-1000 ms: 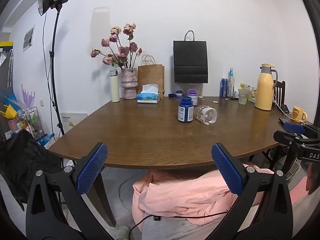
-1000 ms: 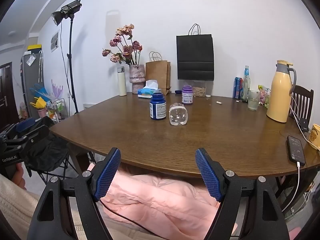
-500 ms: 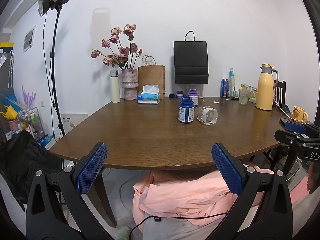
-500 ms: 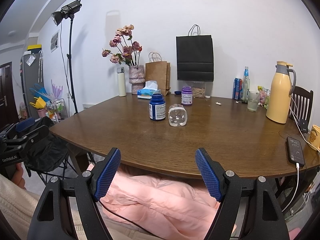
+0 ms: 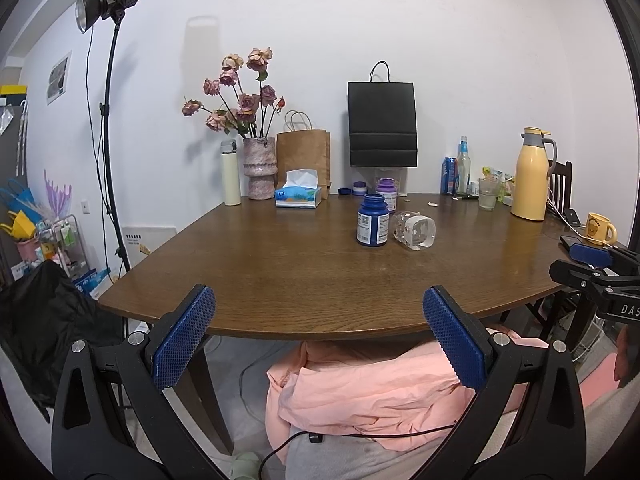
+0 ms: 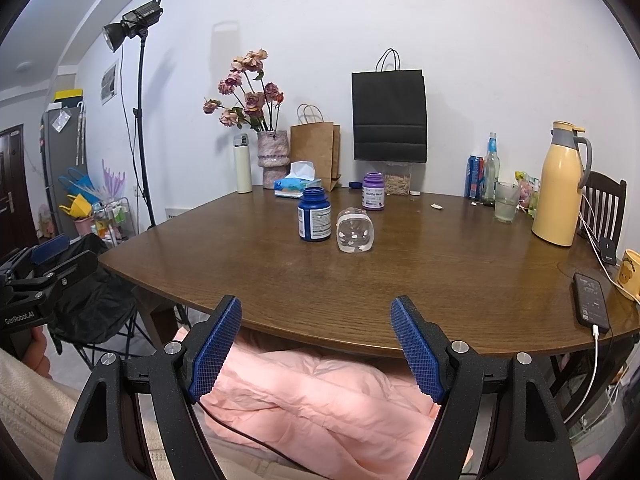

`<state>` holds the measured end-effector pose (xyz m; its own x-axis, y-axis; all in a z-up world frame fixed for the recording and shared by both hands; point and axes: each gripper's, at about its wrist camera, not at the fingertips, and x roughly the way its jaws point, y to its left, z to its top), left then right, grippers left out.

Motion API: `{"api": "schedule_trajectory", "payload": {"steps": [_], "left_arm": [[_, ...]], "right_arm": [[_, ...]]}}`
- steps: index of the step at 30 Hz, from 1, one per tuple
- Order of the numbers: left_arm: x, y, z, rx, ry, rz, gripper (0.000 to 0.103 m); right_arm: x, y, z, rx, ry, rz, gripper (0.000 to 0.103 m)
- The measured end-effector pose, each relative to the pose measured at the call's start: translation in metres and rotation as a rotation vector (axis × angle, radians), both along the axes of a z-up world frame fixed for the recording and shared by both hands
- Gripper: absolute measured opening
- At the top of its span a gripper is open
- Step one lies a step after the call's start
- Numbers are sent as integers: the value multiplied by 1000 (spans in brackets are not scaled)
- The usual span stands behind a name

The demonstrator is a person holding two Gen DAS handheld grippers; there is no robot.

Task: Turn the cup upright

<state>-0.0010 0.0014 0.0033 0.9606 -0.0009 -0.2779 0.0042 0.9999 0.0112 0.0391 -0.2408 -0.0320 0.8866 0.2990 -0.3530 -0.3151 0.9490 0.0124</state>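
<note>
A clear glass cup (image 5: 414, 230) lies on its side near the middle of the brown table (image 5: 280, 280), just right of a blue bottle (image 5: 372, 220). It also shows in the right wrist view (image 6: 355, 231), next to the same blue bottle (image 6: 314, 219). My left gripper (image 5: 318, 336) is open and empty, held before the table's near edge. My right gripper (image 6: 316, 344) is open and empty, also short of the near edge, far from the cup.
A purple jar (image 6: 373, 191), tissue box (image 5: 298, 196), vase of flowers (image 5: 260, 168), paper bags, a yellow thermos (image 6: 560, 188), a glass (image 6: 506, 202), a phone (image 6: 591, 306) and a yellow mug (image 5: 599, 229) stand on the table. A light stand (image 5: 110, 120) is at left.
Both grippers have drifted slightly toward the table and stay open. The cup has not moved.
</note>
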Motion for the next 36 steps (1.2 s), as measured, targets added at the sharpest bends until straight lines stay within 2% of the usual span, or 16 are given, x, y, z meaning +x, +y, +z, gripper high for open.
{"api": "schedule_trajectory", "payload": {"steps": [36], "left_arm": [[1,2,2,0,0,2,103]], "right_arm": [[0,-1,1,0,1,1,82]]}}
